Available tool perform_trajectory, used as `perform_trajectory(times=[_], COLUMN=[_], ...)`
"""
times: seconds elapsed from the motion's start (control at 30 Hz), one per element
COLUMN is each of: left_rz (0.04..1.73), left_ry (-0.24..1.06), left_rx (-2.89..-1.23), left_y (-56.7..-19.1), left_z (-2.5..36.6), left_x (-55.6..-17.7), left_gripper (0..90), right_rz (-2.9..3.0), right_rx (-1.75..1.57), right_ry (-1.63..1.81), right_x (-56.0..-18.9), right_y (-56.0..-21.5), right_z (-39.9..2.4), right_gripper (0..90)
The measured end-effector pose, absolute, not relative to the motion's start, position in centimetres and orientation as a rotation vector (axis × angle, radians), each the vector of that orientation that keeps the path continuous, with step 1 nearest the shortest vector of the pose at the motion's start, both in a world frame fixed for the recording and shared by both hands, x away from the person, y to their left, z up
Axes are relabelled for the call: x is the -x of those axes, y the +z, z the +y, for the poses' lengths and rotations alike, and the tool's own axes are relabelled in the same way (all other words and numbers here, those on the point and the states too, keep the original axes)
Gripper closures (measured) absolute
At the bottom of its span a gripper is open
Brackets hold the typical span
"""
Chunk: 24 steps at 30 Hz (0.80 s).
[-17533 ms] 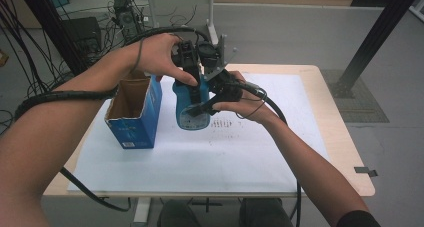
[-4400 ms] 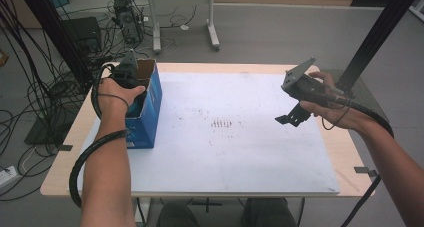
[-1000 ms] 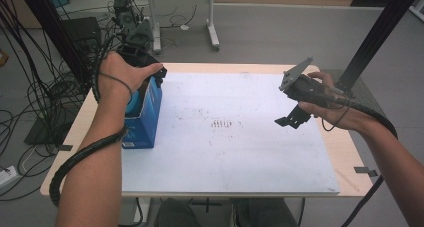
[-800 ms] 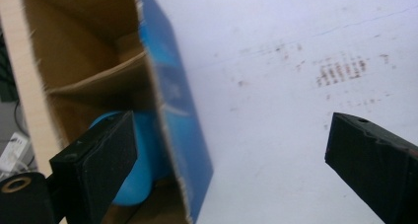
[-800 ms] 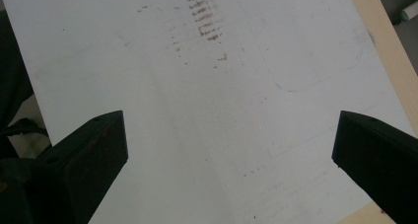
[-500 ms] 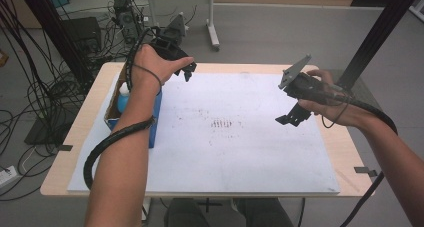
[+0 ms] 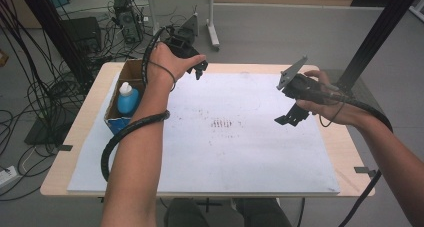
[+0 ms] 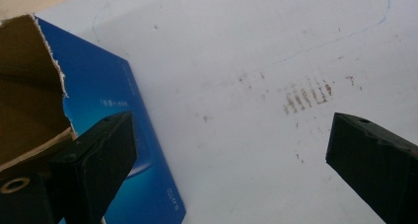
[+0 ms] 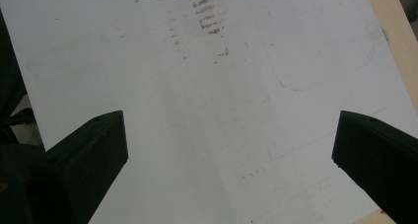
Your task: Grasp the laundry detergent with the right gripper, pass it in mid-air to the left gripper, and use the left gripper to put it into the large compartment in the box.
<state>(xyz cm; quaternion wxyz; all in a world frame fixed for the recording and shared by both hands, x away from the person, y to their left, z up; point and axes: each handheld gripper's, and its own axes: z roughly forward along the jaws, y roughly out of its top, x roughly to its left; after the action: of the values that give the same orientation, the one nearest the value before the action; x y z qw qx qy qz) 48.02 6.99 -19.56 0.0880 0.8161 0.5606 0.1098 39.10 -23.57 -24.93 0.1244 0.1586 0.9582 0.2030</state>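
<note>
A blue cardboard box stands open-topped at the left edge of the table, with a blue bottle with a white cap upright inside it. My left gripper hovers to the right of the box, over the far part of the white sheet. Its jaws have just been opening and stand open with nothing between them. In the left gripper view the left gripper frames bare sheet, with the box at its left. My right gripper is held above the sheet's right side, open and empty.
Brown smudges mark the middle of the sheet. The wooden table shows around the sheet's edges. Cables and computer gear lie on the floor at the back left. A black post rises at the back right.
My left gripper has moved right, from over the box to over the sheet's far part. The bottle now shows inside the box. The right gripper has stayed put.
</note>
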Motion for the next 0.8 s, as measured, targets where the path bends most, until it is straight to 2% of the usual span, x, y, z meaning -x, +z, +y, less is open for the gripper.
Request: perform_trajectory(times=[0.8], left_rz=[1.674], left_ry=[0.341], left_rx=[-2.427], left_y=[-19.63], left_z=[7.11], left_x=[-47.78], left_gripper=[5.8], right_rz=[2.798], right_rx=[-0.446], right_ry=[0.595], right_x=[-39.17], right_y=[-24.92], right_z=[-23.22], right_gripper=[0.4])
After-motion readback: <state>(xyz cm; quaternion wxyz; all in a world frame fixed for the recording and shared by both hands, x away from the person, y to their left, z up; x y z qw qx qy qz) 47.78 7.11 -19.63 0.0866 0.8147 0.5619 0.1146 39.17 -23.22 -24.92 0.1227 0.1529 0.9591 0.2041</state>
